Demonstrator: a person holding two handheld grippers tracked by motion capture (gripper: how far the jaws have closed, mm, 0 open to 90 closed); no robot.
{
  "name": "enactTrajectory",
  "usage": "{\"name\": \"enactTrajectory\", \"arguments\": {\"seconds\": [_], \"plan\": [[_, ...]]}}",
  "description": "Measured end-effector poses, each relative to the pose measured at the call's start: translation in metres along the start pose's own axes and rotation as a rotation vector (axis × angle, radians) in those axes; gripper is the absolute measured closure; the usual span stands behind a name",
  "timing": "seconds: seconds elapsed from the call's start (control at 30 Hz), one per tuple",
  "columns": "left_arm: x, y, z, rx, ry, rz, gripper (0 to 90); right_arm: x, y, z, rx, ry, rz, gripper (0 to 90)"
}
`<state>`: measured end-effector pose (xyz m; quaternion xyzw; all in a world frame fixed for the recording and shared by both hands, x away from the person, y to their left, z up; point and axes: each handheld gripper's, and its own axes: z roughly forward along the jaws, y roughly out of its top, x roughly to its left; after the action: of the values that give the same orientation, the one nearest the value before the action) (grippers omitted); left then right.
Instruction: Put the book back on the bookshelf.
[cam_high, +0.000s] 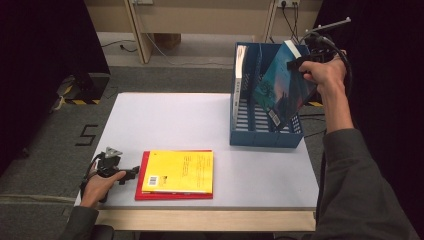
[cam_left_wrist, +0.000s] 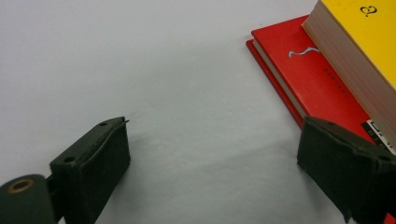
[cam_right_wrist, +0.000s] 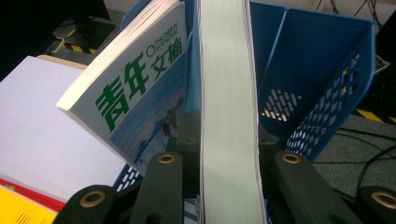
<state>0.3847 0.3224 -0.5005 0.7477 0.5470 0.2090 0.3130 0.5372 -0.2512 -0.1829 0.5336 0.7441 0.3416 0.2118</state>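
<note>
Here, at the near edge of the white worktop (cam_high: 165, 120), the left tongs (cam_high: 134, 172) rest with jaws spread wide, empty, just beside a glossy yellow book (cam_high: 179, 171) stacked on a flat red book (cam_high: 141, 181); the left gripper view shows the yellow book's page edges. Farther off, the right tongs (cam_high: 298, 62) are clamped on a teal book (cam_high: 280, 87), tilted over the slotted blue plastic rack (cam_high: 262, 136). The right gripper view shows a magazine (cam_right_wrist: 135, 88) with green lettering leaning beside it.
</note>
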Motion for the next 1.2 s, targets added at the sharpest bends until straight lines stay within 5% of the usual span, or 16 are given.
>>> {"name": "enactTrajectory", "arguments": {"seconds": [0.67,1.2], "plan": [[-0.001,0.001,0.001,0.003,0.004,-0.002,7.2,-0.012,0.003,-0.035,-0.060,-0.038,0.008,73.4],[-0.001,0.000,0.001,0.003,0.001,0.003,7.1,-0.002,0.013,0.003,-0.055,-0.028,0.061,73.4]]}}
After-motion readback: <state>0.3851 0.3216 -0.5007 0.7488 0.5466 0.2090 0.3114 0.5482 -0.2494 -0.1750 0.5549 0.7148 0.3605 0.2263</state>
